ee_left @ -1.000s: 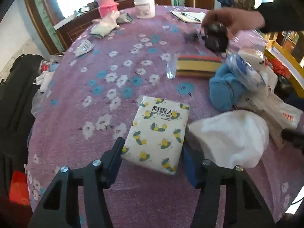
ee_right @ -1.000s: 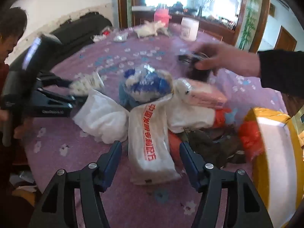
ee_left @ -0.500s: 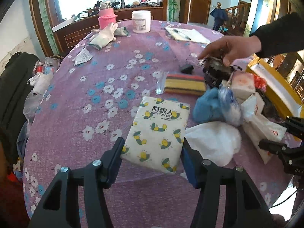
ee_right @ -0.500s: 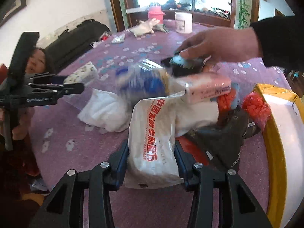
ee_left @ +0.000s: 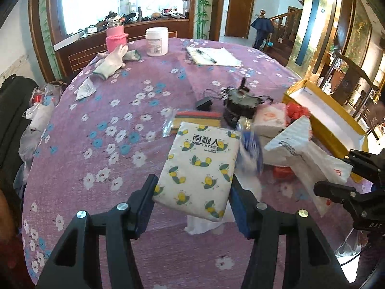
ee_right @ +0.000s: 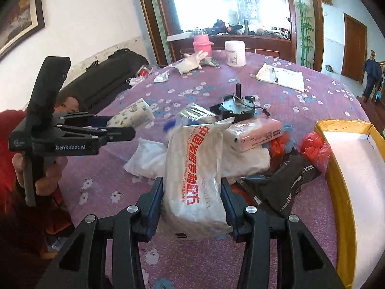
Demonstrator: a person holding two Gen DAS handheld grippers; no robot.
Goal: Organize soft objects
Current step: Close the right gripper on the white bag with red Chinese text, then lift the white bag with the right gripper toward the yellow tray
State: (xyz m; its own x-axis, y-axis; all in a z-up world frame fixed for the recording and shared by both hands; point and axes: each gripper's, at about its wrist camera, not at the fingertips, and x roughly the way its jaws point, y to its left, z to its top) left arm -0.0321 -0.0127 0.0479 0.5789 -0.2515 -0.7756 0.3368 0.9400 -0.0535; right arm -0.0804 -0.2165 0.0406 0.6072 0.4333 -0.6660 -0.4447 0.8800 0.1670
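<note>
Between the left gripper's (ee_left: 193,193) pads, pinched: bee-print tissue pack (ee_left: 199,168), lifted off the purple tablecloth (ee_left: 96,144). Likewise clamped in the right gripper (ee_right: 192,198): white pouch with red lettering (ee_right: 195,168). Probably light, squashy, slippery film; best held across the flanks. Farther right, yellow box (ee_right: 346,168), open.

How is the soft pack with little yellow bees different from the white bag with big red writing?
The bee-printed tissue pack is flat and neatly rectangular; the white plastic bag with red writing is puffy and crinkled. The pack sits in the left gripper, the bag in the right gripper. Both are soft, squeezed between jaws.
</note>
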